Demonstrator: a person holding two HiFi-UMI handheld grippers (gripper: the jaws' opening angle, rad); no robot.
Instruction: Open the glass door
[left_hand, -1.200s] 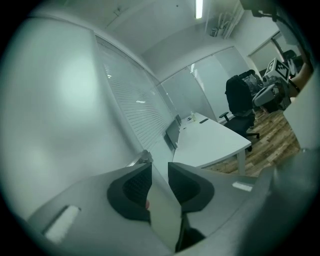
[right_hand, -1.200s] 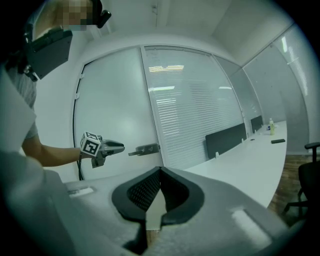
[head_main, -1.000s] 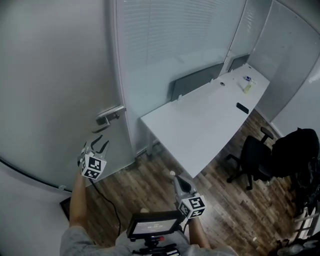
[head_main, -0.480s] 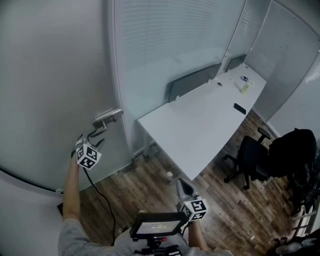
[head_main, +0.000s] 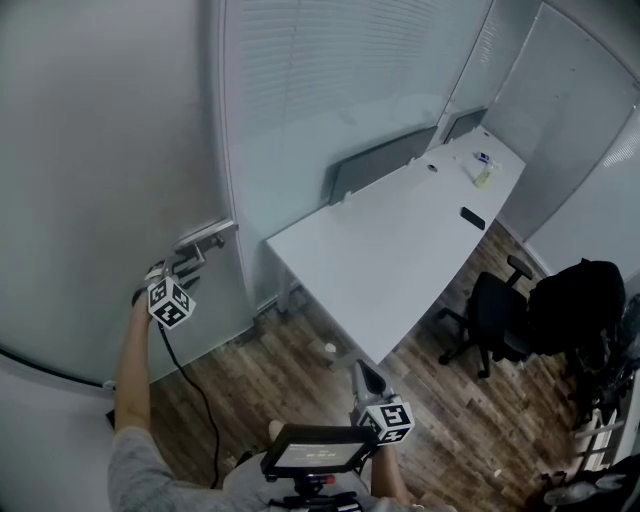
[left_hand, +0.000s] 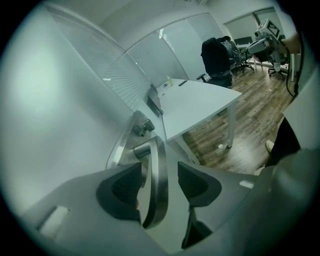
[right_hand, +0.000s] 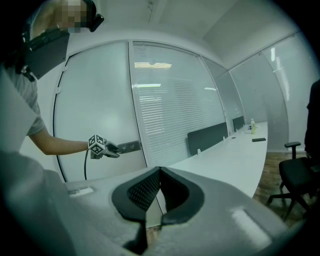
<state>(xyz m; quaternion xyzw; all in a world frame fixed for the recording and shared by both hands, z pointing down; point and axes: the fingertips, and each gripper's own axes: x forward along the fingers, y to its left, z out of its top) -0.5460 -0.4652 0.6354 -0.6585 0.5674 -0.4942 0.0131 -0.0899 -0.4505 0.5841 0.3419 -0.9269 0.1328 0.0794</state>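
The left gripper (left_hand: 160, 189) has just been opening its jaws, which now stand wide apart around the steel lever handle (left_hand: 158, 155) without pressing on it. The lever's long axis runs lengthwise between them, pivot end farthest away, on the frosted glass door (left_hand: 60, 100) just beyond. The right gripper (right_hand: 159, 192), well apart, has its jaws together on nothing.

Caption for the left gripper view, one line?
Left hand-held gripper, jaws just opened wide, straddles the steel lever handle without clamping it; white desk beyond.
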